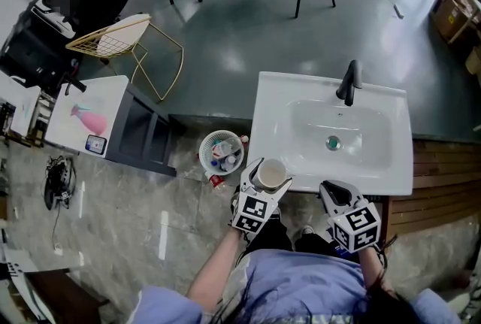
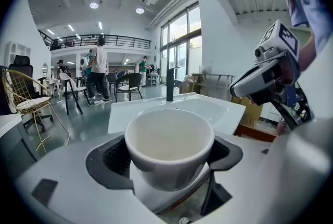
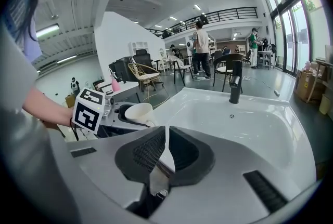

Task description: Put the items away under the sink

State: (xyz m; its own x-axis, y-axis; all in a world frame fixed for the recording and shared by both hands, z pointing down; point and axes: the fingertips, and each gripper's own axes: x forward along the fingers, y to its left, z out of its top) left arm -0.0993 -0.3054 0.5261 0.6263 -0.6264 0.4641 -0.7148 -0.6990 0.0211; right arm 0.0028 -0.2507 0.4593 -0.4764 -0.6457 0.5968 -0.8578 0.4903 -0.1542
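Observation:
A white cup [image 1: 271,172] sits upright between the jaws of my left gripper [image 1: 263,183], which is shut on it at the front left corner of the white sink [image 1: 376,165]. In the left gripper view the cup [image 2: 169,142] is empty and both pads press its sides. My right gripper [image 1: 335,193] hovers at the sink's front edge, a little right of the cup. In its own view the right gripper [image 3: 165,149] is shut with its pads touching and nothing between them. The cup [image 3: 138,112] shows to its left.
A black faucet [image 1: 349,82] stands at the back of the basin. A white waste basket [image 1: 222,152] holding rubbish stands on the floor left of the sink. Further left is a white side table [image 1: 83,101] with a pink bottle [image 1: 91,120]. A gold wire chair [image 1: 120,37] stands behind it.

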